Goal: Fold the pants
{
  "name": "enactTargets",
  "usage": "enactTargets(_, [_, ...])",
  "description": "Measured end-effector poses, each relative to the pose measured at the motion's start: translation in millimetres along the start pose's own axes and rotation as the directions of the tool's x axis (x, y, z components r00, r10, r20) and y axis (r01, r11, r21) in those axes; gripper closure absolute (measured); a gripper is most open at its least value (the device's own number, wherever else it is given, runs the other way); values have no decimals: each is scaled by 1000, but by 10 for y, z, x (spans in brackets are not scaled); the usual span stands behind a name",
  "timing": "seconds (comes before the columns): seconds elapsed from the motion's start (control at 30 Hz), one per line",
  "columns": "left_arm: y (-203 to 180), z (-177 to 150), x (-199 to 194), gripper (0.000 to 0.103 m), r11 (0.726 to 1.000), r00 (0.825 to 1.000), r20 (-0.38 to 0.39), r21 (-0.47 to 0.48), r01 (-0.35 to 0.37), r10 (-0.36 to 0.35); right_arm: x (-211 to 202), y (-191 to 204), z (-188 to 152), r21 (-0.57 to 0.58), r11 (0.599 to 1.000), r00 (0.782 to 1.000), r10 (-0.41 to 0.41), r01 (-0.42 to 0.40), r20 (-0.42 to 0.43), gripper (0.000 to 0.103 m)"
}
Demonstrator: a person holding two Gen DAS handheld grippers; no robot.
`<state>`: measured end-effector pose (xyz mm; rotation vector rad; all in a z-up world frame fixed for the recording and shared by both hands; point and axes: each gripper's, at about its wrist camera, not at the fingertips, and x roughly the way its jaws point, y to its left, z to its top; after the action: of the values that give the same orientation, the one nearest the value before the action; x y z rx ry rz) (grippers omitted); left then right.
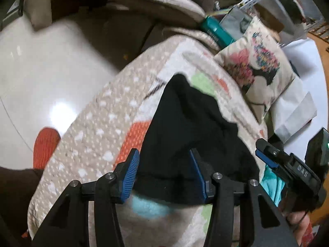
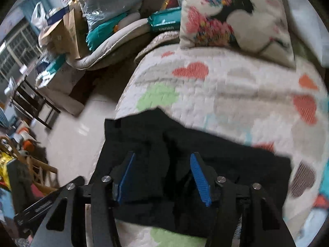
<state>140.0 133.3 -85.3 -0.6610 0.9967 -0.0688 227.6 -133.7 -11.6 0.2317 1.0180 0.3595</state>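
The black pants (image 1: pixel 185 127) lie bunched on a quilt (image 1: pixel 92 135) that has hearts and blobs in orange, green and blue on it. In the left wrist view the dark cloth runs long from about 6 o'clock up to a pointed end near 12 o'clock. In the right wrist view the pants (image 2: pixel 226 156) spread more sideways, from 9 o'clock over to 3 o'clock, with a hump in the middle.

The left gripper (image 1: pixel 164 160) has its blue pads partly apart. The pants sit in the gap between them, but the pads do not squeeze the cloth. The right gripper (image 2: pixel 162 162) is partly open too. Black cloth is under and between its fingers, and it is not pinched either. The right gripper (image 1: pixel 273 160) also peeks into the left wrist view at about 4 o'clock, just past the edge of the pants.

A pillow (image 2: pixel 232 16) with a bright flower print rests on the quilt at 1 o'clock, well apart from the pants. A teal packet (image 2: pixel 164 23) lies beside it at 12 o'clock. The shiny floor (image 1: pixel 41 78) is at 9 o'clock. Far off at 10 o'clock there are cardboard boxes (image 2: pixel 61 33) and piled bags. Both pictures are a bit blurry.
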Motion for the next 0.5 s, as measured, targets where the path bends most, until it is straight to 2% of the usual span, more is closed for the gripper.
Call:
enactTargets(0.1, [50, -34, 66, 55, 1000, 999, -29, -17, -20, 19, 123, 2, -72, 40, 999, 1000, 6, -6, 0, 49])
enactTargets(0.23, [81, -19, 79, 55, 999, 999, -31, -15, -40, 39, 397, 69, -125, -8, 995, 994, -99, 99, -50, 51])
enactTargets(0.27, [89, -11, 73, 55, 999, 999, -31, -18, -38, 38, 446, 70, -146, -17, 994, 992, -111, 110, -66, 56])
enactTargets(0.3, [95, -6, 71, 55, 999, 999, -33, -21, -34, 33, 484, 59, -183, -14, 995, 991, -99, 98, -90, 80])
enactTargets(0.33, [100, -3, 75, 55, 999, 999, -39, -25, -28, 28, 503, 42, -204, -3, 997, 991, -80, 80, -106, 93])
enactTargets(0.5, [92, -3, 101, 55, 1000, 998, -56, -26, -17, 16, 283, -27, -290, 104, 995, 998, 5, 2, -69, 94])
